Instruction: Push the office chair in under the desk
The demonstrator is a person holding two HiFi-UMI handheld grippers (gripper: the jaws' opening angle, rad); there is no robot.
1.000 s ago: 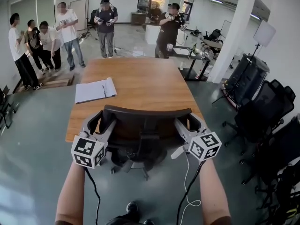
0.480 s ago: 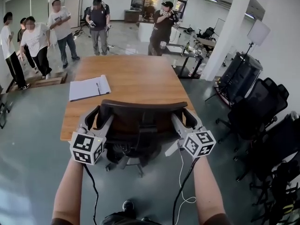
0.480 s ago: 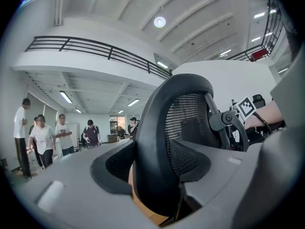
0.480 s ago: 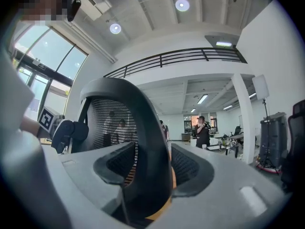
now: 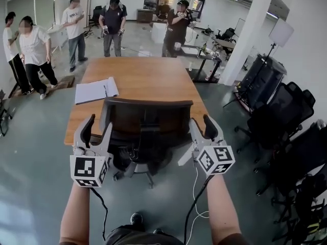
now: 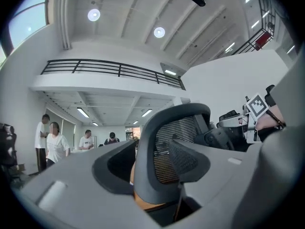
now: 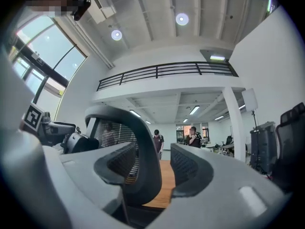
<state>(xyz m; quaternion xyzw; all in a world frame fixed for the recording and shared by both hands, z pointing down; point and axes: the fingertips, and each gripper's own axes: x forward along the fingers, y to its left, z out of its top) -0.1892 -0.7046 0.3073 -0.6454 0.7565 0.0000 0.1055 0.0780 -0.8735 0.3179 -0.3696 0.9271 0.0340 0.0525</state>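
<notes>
A black mesh-backed office chair [image 5: 145, 119] stands at the near edge of the wooden desk [image 5: 148, 78], its seat partly under the top. My left gripper [image 5: 97, 129] is at the backrest's left edge and my right gripper [image 5: 202, 128] at its right edge. Both stand open. In the left gripper view the backrest frame [image 6: 178, 128] rises between the jaws, with a gap beside it. The right gripper view shows the frame [image 7: 138, 142] close to the left jaw, with desk wood [image 7: 167, 175] showing in the gap.
A notepad with a pen [image 5: 95, 91] lies on the desk's left side. Several people [image 5: 34, 45] stand beyond the desk. Black chairs [image 5: 278, 121] crowd the right side, by a white pillar [image 5: 250, 34]. A cable [image 5: 196, 188] trails on the floor.
The chair has rolled forward toward the desk, and its backrest now sits closer to the edge. Both grippers sit lower and farther out on the backrest's sides. The people behind have walked about.
</notes>
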